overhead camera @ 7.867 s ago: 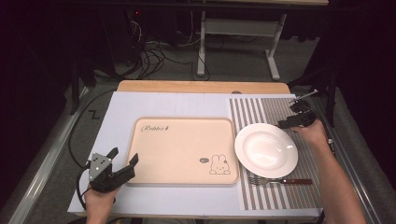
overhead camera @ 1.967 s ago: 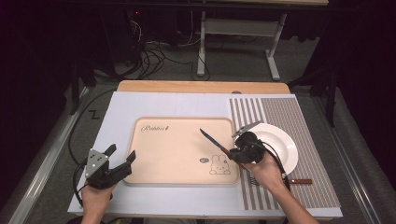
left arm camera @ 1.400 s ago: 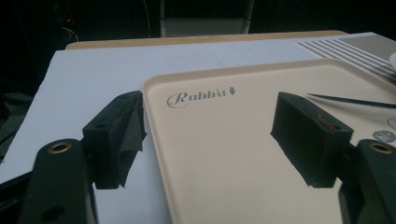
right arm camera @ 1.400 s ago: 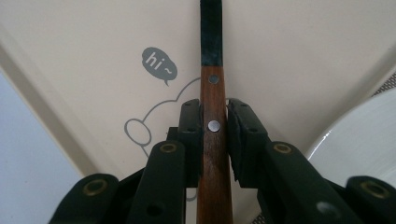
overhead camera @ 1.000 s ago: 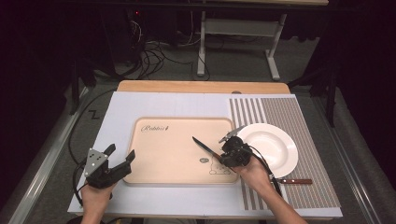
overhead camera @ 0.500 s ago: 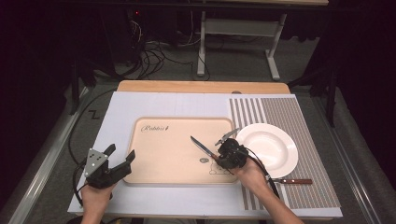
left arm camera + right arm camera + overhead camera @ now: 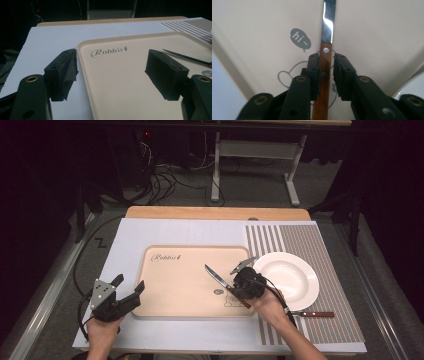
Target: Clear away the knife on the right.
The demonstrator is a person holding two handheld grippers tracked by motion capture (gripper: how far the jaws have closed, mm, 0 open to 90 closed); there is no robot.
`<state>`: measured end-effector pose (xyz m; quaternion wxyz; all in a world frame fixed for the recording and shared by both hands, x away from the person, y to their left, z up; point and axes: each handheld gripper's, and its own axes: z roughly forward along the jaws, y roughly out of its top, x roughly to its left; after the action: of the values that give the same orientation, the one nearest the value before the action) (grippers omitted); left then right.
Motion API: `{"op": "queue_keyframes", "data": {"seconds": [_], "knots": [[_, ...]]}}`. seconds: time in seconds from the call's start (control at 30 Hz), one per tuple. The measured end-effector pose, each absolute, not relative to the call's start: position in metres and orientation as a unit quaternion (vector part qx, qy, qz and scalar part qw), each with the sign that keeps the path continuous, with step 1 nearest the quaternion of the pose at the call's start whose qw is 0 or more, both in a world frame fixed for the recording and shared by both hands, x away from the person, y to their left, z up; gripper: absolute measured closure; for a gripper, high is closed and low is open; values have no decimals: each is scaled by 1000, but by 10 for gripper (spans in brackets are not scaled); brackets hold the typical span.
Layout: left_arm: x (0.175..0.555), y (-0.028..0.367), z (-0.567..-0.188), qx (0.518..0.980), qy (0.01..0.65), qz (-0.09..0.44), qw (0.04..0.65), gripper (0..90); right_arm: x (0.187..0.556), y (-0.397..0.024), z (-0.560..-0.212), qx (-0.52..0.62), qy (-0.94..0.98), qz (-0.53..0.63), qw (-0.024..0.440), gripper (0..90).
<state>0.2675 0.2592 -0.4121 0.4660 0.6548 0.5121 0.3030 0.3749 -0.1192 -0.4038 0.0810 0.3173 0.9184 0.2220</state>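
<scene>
A knife (image 7: 216,276) with a steel blade and a wooden handle points to the far left over the beige tray (image 7: 175,287). My right gripper (image 7: 239,295) is shut on its handle at the tray's right side, over the rabbit print. In the right gripper view the handle (image 7: 325,65) runs between the two pads of the right gripper (image 7: 326,62), whose jaws have just been closing on it; the blade (image 7: 327,27) lies beyond them over the tray (image 7: 374,37). My left gripper (image 7: 130,283) stands open at the tray's left front corner. Its jaws (image 7: 117,67) straddle the tray's edge (image 7: 82,75) with nothing between them.
A white plate (image 7: 290,277) sits on the striped mat (image 7: 320,250) right of the tray, its rim (image 7: 412,90) close to my right gripper. A second wooden-handled utensil (image 7: 312,313) lies on the mat in front of the plate.
My right hand has carried the knife leftward from the plate's edge onto the tray, slowing to a small leftward drift. The left gripper has stayed where it was.
</scene>
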Motion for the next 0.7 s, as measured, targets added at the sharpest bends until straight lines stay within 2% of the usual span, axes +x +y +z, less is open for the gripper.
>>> {"op": "queue_keyframes", "data": {"seconds": [0.17,0.7], "knots": [[268,258,-413,658,510,299,466,262,373,-111,-409,301,924,226,66,900],[268,257,-413,660,508,297,468,262,382,-110,-419,315,920,222,69,900]]}}
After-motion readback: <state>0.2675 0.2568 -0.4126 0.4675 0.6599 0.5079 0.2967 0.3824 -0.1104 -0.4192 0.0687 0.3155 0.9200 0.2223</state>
